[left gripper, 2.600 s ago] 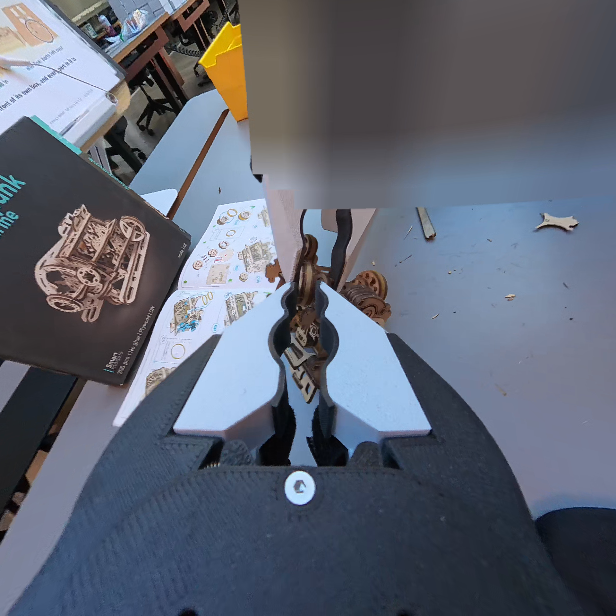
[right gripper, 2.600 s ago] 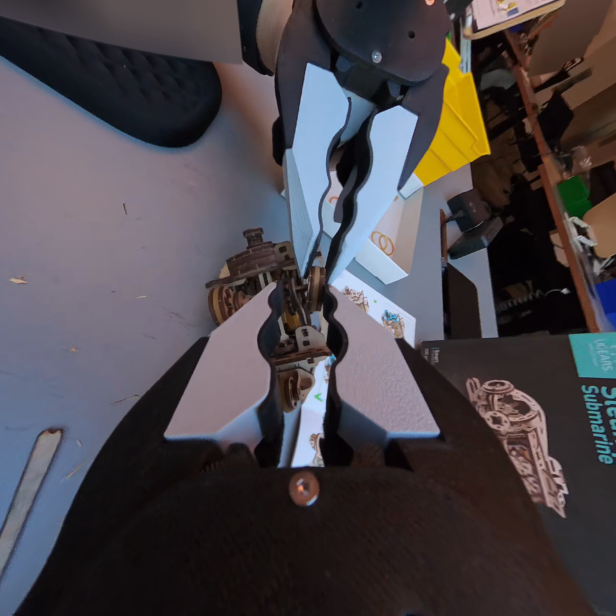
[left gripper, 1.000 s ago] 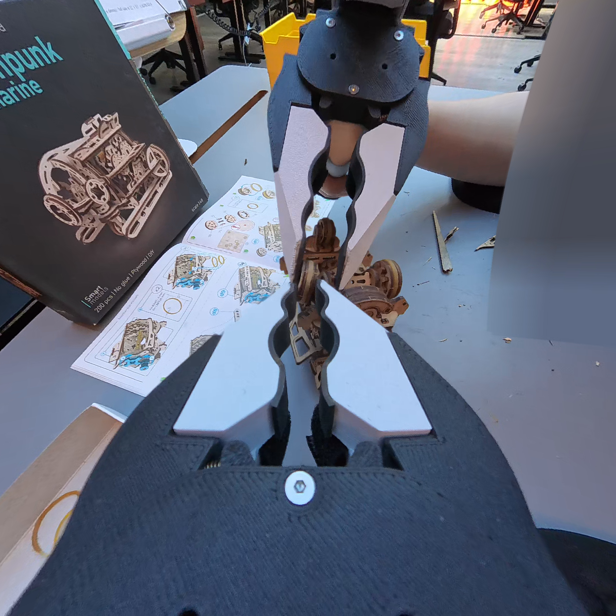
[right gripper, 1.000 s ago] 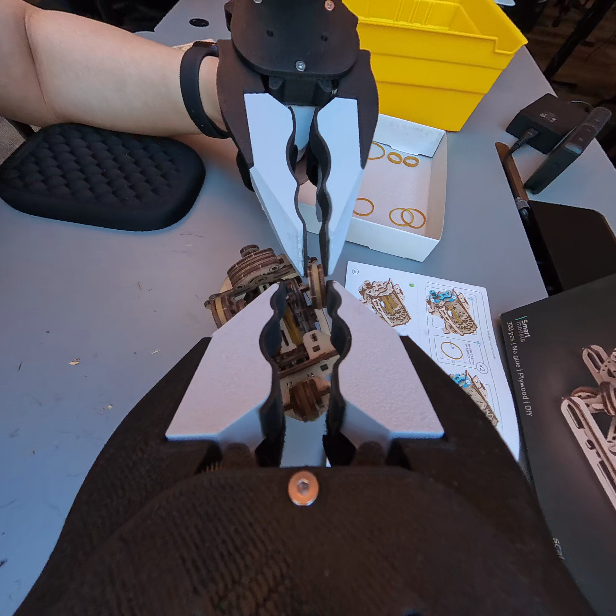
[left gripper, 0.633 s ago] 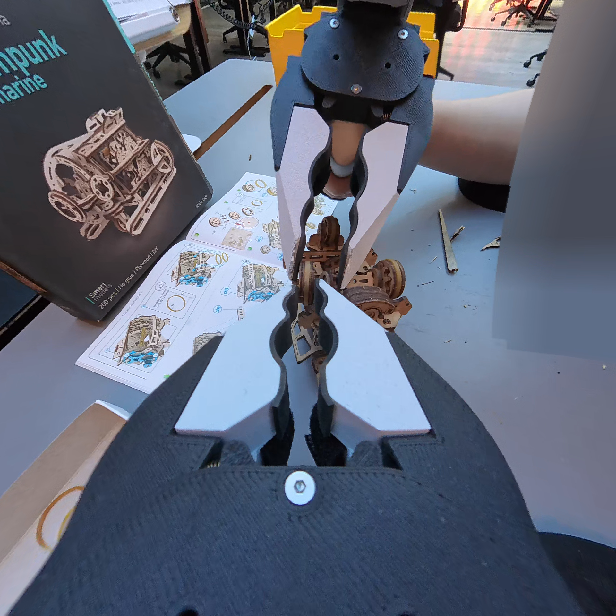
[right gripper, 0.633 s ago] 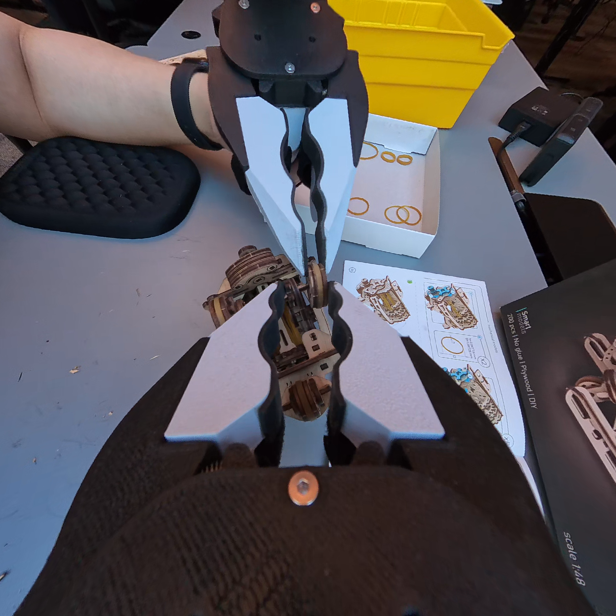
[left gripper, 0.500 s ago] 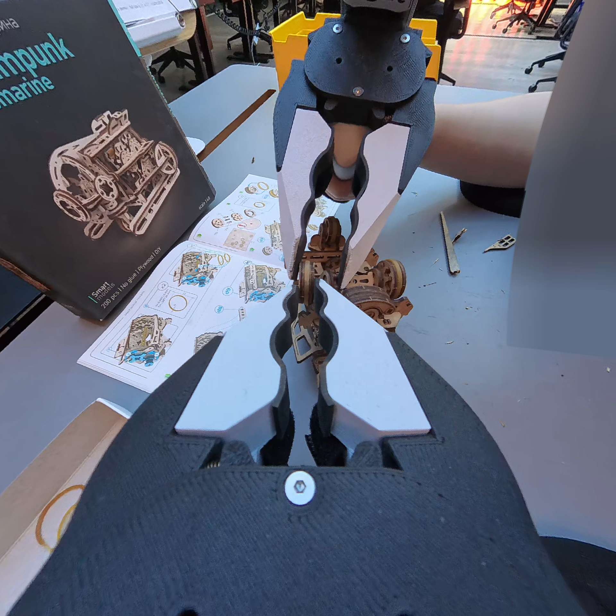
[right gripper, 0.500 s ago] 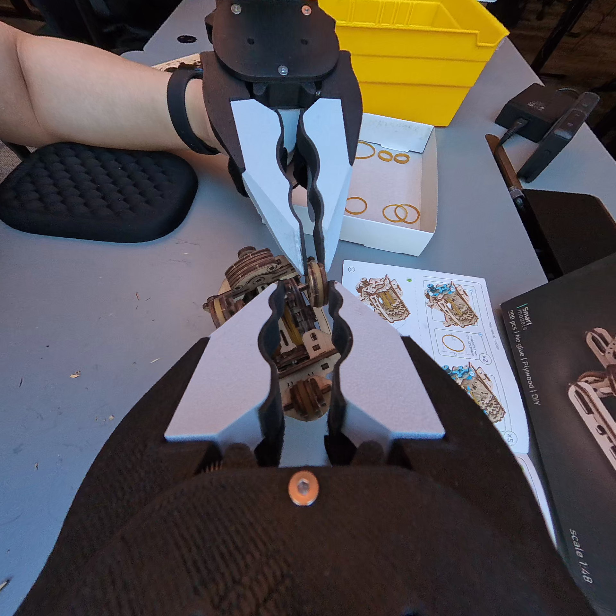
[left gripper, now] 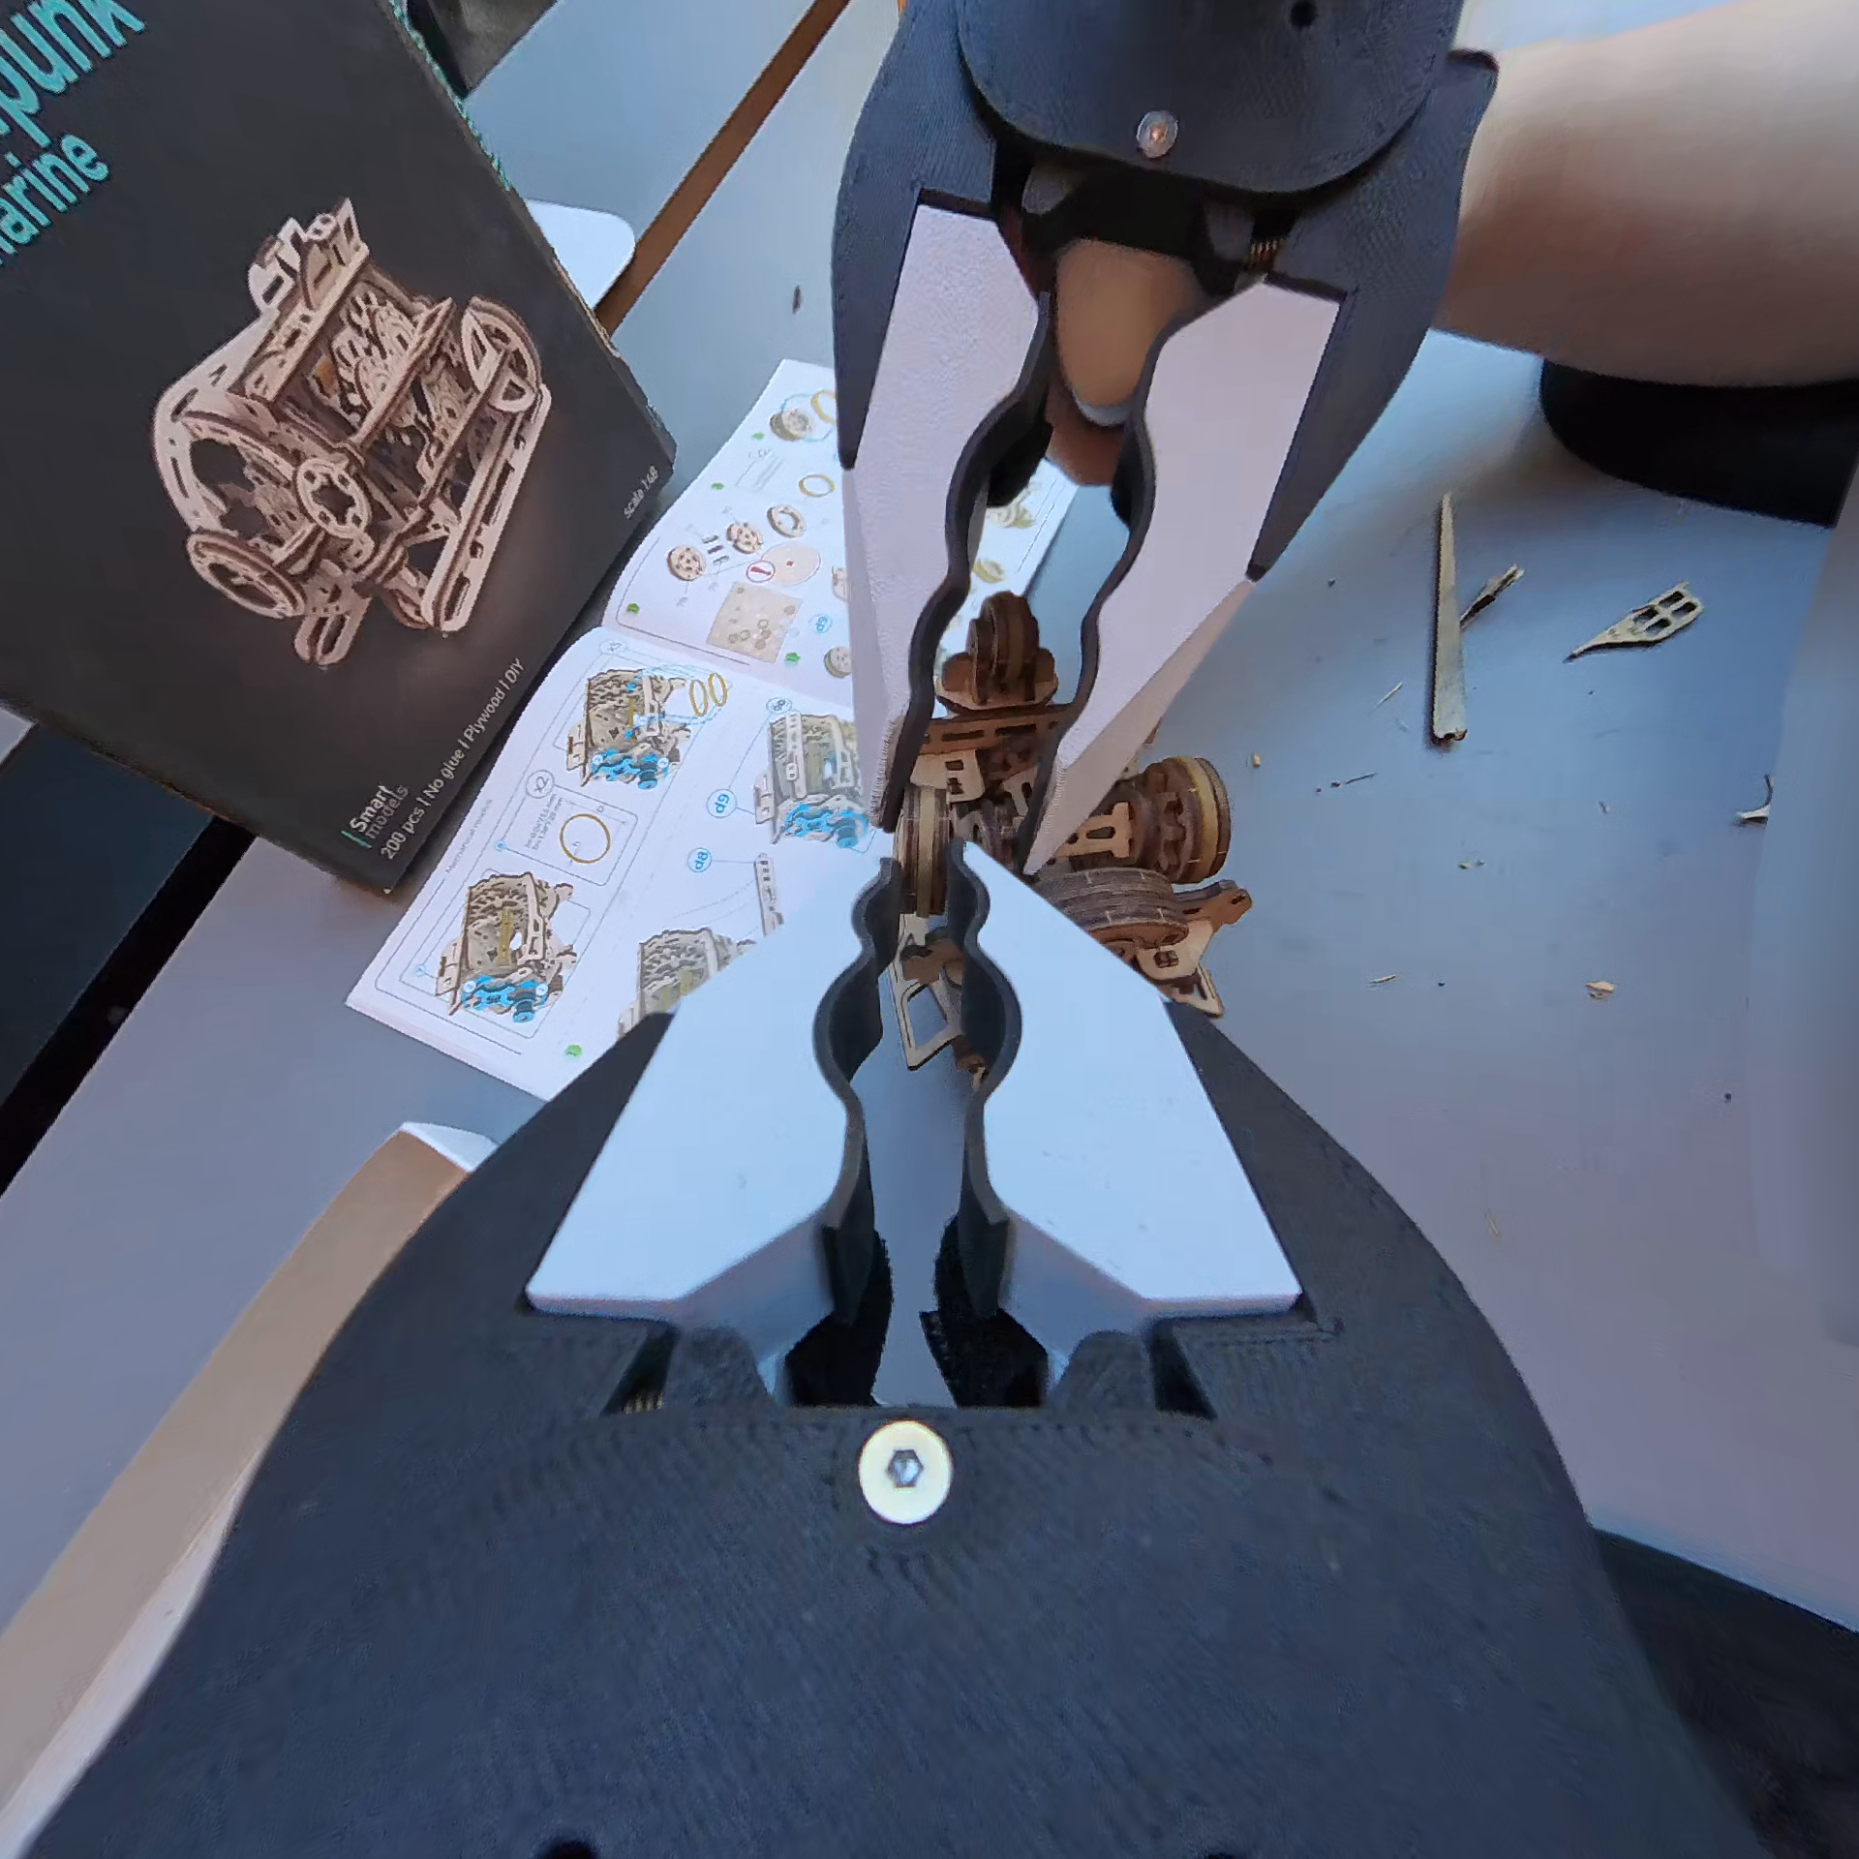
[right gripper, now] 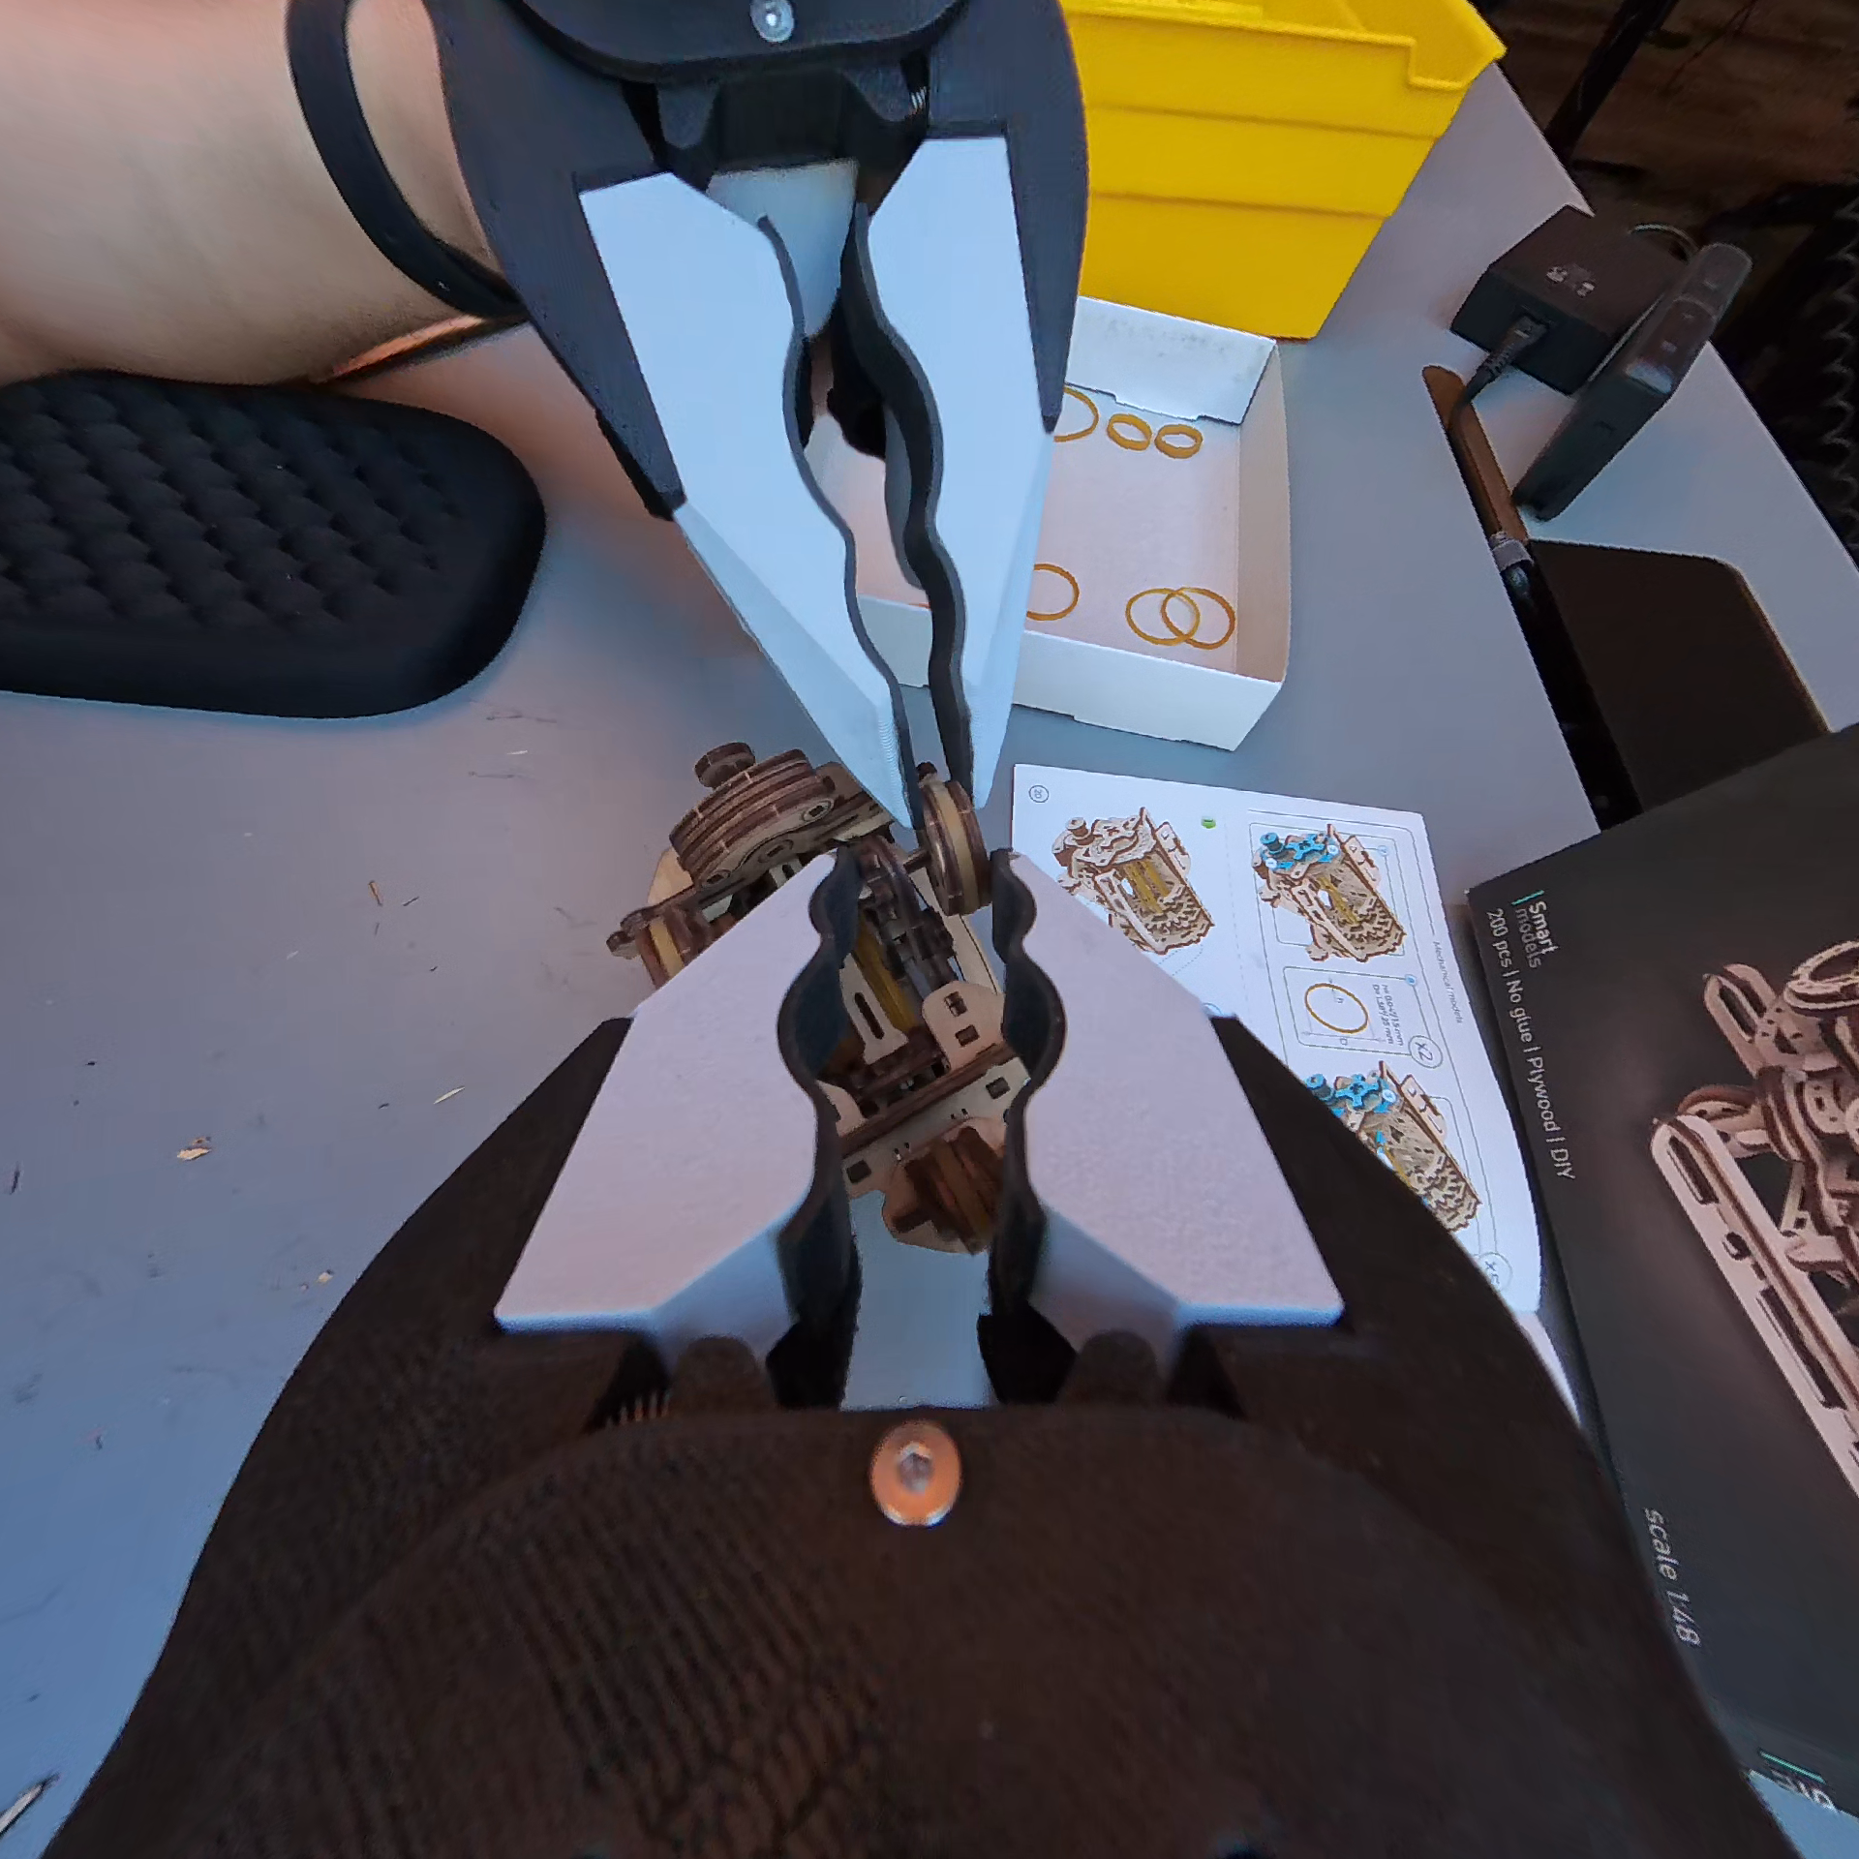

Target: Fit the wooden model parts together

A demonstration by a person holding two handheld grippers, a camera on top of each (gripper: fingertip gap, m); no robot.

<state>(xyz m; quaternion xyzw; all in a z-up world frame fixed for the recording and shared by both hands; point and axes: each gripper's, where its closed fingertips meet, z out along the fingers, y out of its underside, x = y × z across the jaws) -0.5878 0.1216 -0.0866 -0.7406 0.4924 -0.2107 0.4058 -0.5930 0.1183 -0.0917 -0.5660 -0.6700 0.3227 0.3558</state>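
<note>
Gripping layered plywood model (right gripper: 905,1046), ridged right claw (right gripper: 920,885).

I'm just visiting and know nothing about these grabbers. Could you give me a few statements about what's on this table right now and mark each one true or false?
1. Both grabbers are closed on the same wooden model. True: the right gripper clamps its body and the left gripper pinches a small wheel on it.
2. The white tray holds rubber bands. True.
3. The instruction sheet lies inside the yellow bin. False: it lies flat on the table, beside the model.
4. The black box shows a picture of a wooden model. True.
5. The black cushion sits on top of the model. False: it lies apart from it, under a person's forearm.
</note>
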